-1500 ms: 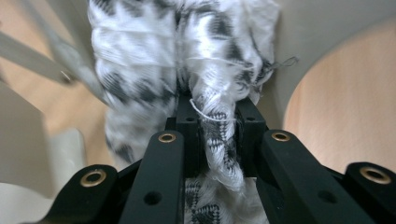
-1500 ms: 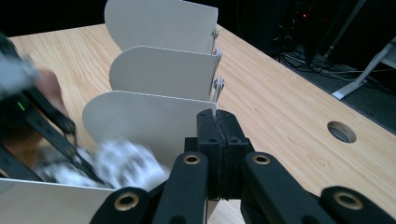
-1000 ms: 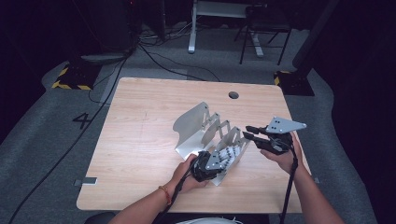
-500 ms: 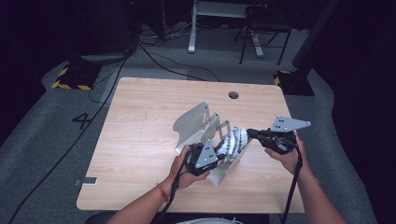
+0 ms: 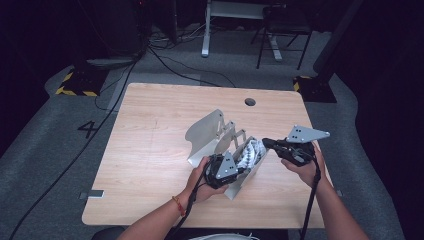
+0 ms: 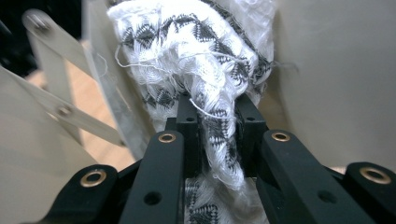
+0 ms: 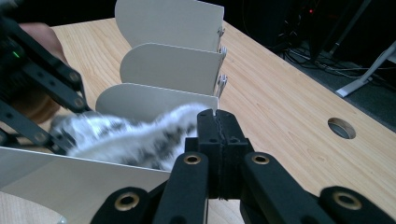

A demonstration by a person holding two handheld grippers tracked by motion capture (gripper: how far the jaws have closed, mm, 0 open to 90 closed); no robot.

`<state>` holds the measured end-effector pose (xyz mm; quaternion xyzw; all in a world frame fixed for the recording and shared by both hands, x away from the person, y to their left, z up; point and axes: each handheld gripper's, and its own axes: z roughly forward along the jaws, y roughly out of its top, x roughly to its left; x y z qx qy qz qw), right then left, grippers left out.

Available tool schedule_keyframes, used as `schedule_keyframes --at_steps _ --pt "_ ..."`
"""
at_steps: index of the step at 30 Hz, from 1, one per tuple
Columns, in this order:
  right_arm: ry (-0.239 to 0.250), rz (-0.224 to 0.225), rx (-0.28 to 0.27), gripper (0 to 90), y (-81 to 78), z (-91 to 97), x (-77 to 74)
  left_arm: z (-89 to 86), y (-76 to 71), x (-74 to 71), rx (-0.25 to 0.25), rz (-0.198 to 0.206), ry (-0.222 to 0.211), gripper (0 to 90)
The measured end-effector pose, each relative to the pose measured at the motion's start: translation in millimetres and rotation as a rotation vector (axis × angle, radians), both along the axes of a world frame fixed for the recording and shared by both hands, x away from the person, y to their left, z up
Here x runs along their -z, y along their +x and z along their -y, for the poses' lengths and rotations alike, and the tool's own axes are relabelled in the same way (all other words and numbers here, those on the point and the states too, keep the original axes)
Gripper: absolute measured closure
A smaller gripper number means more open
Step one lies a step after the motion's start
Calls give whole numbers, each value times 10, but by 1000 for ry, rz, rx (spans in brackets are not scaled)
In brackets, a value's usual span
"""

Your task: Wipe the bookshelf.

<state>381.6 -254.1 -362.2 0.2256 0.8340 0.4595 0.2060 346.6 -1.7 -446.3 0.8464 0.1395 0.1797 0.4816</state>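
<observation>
A grey metal divider rack (image 5: 205, 132) stands on the wooden table (image 5: 150, 150). A white cloth with a black pattern (image 5: 248, 152) is bunched in its nearest slot. In the left gripper view, my left gripper (image 6: 217, 112) is shut on a twisted part of the cloth (image 6: 196, 51), between two rack plates. My right gripper (image 5: 266, 143) sits just right of the rack at the cloth's far end. Seen in the right gripper view, that gripper (image 7: 217, 121) has its jaws pressed together with nothing visible between them. The cloth (image 7: 140, 133) and the dividers (image 7: 173, 70) lie just behind it.
A round cable hole (image 5: 250, 102) sits near the table's far edge. Bare wood stretches to the left of the rack. A small metal plate (image 5: 92, 194) sticks out at the front left edge. Cables, a chair and a desk leg stand on the floor beyond.
My left hand has lifted slightly with the cloth in its jaws. The right hand has stayed beside the rack.
</observation>
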Motion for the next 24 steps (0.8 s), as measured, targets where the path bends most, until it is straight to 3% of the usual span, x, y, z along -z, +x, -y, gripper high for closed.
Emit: schedule_keyframes --at_steps 4,7,9,14,21,24 --pt "0 -1 -2 900 -1 1 1 73 -9 183 16 -16 40 770" --pt "0 -1 -3 900 1 1 1 153 -20 352 24 -34 103 770" --pt "1 0 -3 900 1 2 3 145 5 400 28 -66 101 770" --pt "2 1 -5 900 1 5 5 173 22 526 37 -122 179 770" --pt "1 6 -1 900 -6 3 7 141 41 446 28 -97 183 770" --pt "2 6 -3 900 -10 -1 8 119 13 333 36 -70 135 770"
